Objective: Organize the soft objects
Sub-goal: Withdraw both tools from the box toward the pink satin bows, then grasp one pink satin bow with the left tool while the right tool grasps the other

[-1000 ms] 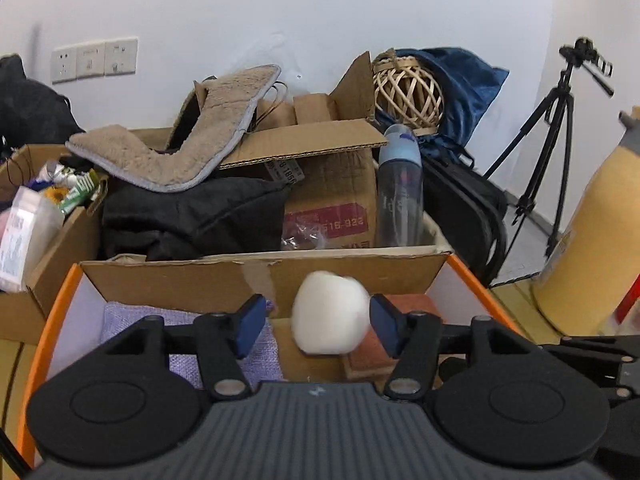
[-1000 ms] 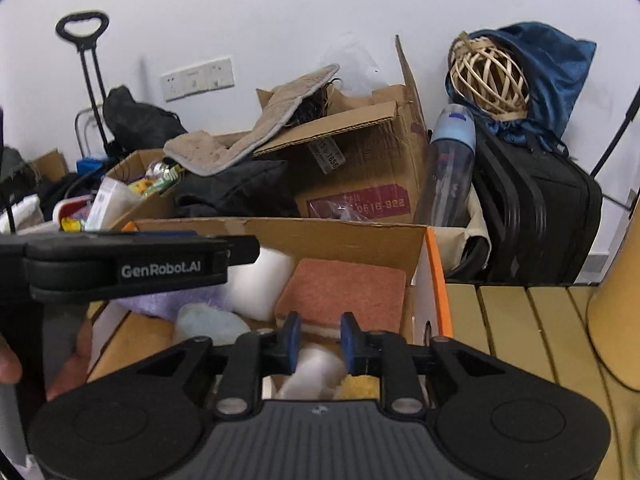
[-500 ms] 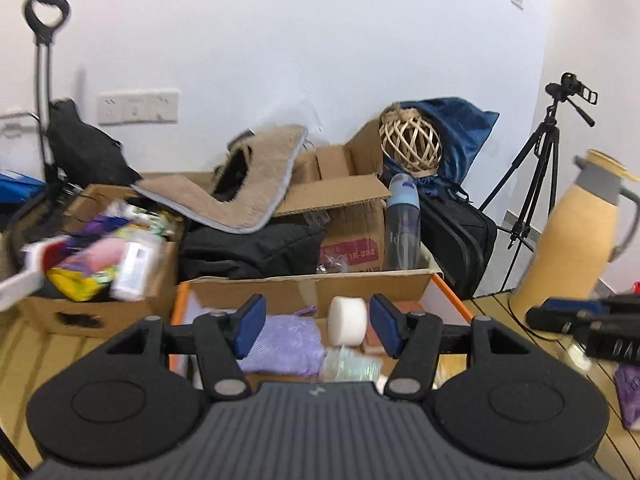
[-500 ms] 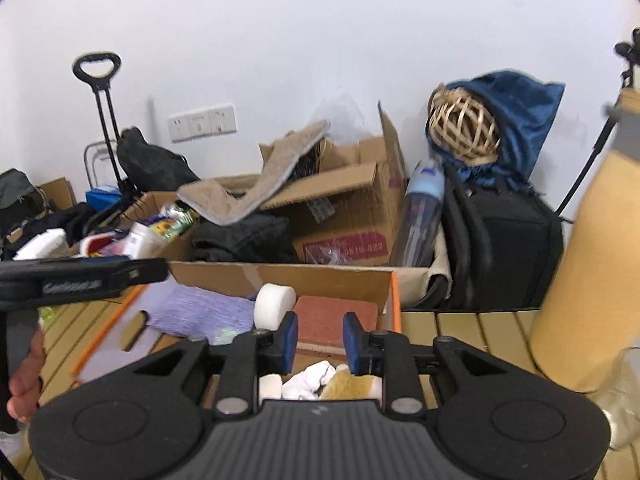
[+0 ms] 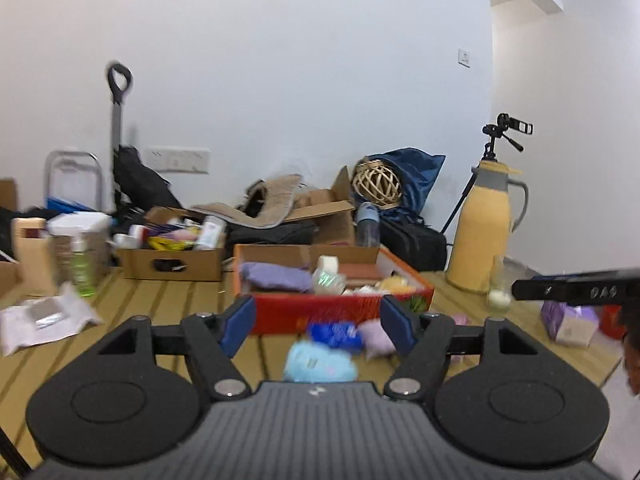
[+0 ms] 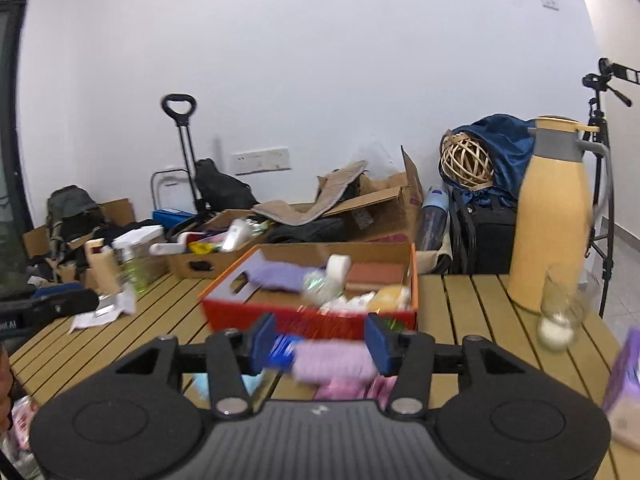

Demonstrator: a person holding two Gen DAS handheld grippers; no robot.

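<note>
Nearest the left wrist camera, the left hand-held gripper (image 5: 320, 320) is hanging above the slatted wooden counter (image 5: 168, 304) with its blue-padded fingers spread wide and nothing between them. Just beyond, a pale blue soft object (image 5: 320, 364) is lying blurred on the counter, with a dark blue one (image 5: 334, 333) behind it and a lilac one (image 5: 376, 338) to its right.

The right hand-held gripper (image 6: 320, 338) is likewise standing wide open and gripping nothing; a lilac soft piece (image 6: 334, 364) is showing between and below its pads, apparently resting on the counter, though blur is making contact hard to judge. Pink soft pieces (image 6: 344, 390) are lying beside it, and a blue piece (image 6: 282, 350) is sitting just to the left.

Farther back, the red-fronted cardboard box (image 5: 340, 308) is sitting on the counter and holding sorted items: a purple cloth (image 5: 276, 276) at the left, a white round sponge (image 5: 328, 264) in the middle, a reddish-brown pad (image 6: 376, 272) behind, and a yellow sponge (image 6: 390, 294) at the right.

To the right, a glass jar (image 6: 558, 312) is standing near a tall yellow thermos (image 6: 554, 216). Behind the counter, open cardboard cartons (image 6: 372, 208), a wicker ball (image 6: 466, 164) on blue fabric and a tripod (image 5: 500, 152) are crowding the white wall.
</note>
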